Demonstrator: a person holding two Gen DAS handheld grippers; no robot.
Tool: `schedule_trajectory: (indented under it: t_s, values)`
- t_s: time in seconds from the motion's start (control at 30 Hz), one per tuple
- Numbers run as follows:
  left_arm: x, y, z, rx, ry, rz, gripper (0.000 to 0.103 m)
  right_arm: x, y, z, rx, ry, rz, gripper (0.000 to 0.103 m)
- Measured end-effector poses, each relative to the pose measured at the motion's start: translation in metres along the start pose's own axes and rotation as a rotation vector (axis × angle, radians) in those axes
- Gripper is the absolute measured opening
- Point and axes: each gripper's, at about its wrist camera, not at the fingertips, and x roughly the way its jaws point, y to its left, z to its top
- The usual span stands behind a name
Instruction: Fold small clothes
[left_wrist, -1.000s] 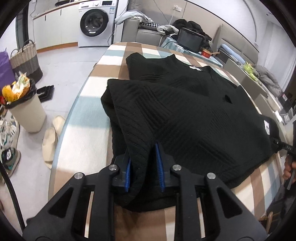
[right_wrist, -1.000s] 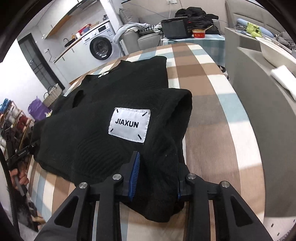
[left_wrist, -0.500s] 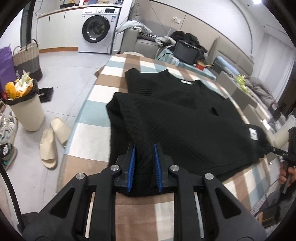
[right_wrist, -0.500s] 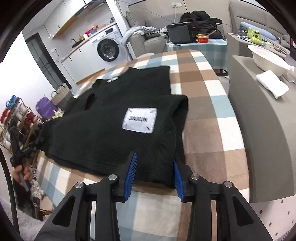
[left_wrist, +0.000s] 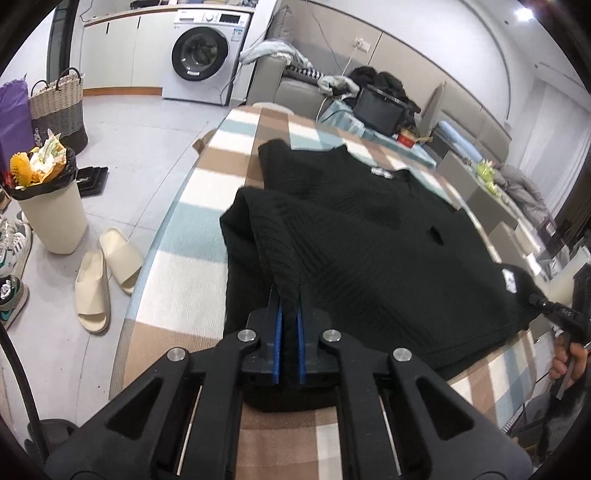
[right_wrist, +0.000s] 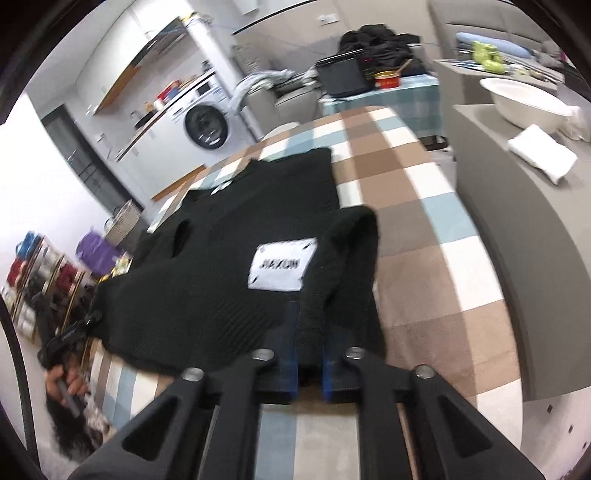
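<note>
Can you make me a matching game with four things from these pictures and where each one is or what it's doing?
Things:
1. black sweater
2. left gripper
3. white label
4. cream slippers

Places or states:
A. on the floor beside the table
B. spread on the checked tablecloth
C. sewn on the sweater's front, near the right gripper
D. pinching a fold of black fabric

Right pairs: 1-B, 2-D, 3-C, 4-A
</note>
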Motion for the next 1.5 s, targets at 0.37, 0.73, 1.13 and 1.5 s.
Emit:
schedule_trajectory:
  t_s: [0.37, 0.73, 1.13, 1.5]
  values:
    - [-0.005, -0.003, 0.077, -0.029, -0.150, -0.035, 0.003, 0.005, 0.028, 0.101, 0.034, -0.198, 0.040, 0.007]
    - [0.069, 0.016, 0.144, -0.120, -0.100, -0.004, 0.003, 0.094, -0.001, 0.174, 0.205, -0.206, -0.014, 0.007]
    - [0.113, 0.027, 0.138, -0.181, -0.049, 0.000, 0.003, 0.110, -0.025, 0.164, 0.265, -0.155, 0.011, 0.007]
    - [0.122, 0.028, 0.128, -0.150, -0.025, 0.116, 0.061, 0.128, -0.024, 0.164, 0.206, -0.060, -0.120, 0.049]
